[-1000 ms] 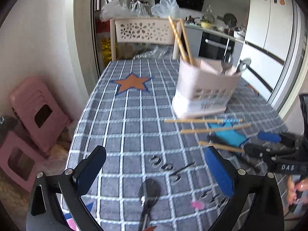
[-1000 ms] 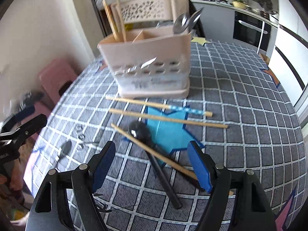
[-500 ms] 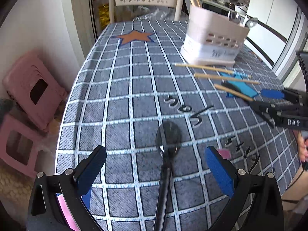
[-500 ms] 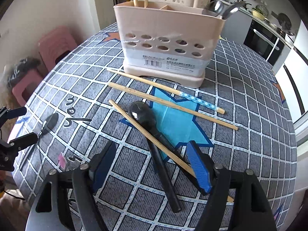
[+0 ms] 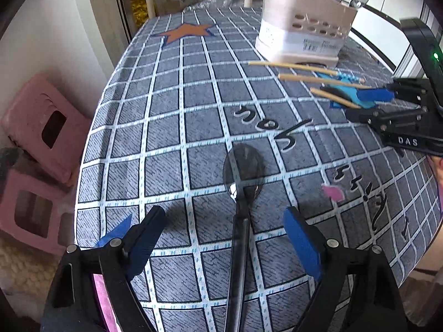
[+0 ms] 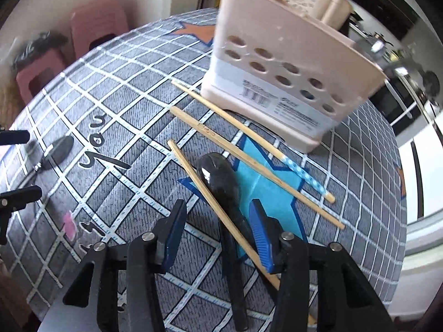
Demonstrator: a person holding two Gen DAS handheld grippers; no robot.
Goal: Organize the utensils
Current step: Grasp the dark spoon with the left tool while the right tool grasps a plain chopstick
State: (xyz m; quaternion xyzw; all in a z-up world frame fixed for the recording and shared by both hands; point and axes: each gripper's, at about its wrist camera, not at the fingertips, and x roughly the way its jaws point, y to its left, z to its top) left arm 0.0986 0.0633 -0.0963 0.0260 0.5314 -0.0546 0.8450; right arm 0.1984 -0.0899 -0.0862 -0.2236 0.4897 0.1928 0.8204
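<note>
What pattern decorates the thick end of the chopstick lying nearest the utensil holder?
White dots on blue, on the chopstick; clearest in the right wrist view.

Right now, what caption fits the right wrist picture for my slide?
Right gripper closing around a black spoon and a chopstick, near the beige utensil caddy.

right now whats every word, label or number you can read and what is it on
"DAS": right tongs, printed in white on the black body.
"you": tablecloth, black script.
More script near the tablecloth's edge: not legible.
Utensil holder label: print and barcode, too blurred.
Middle chopstick mark: too small.
</note>
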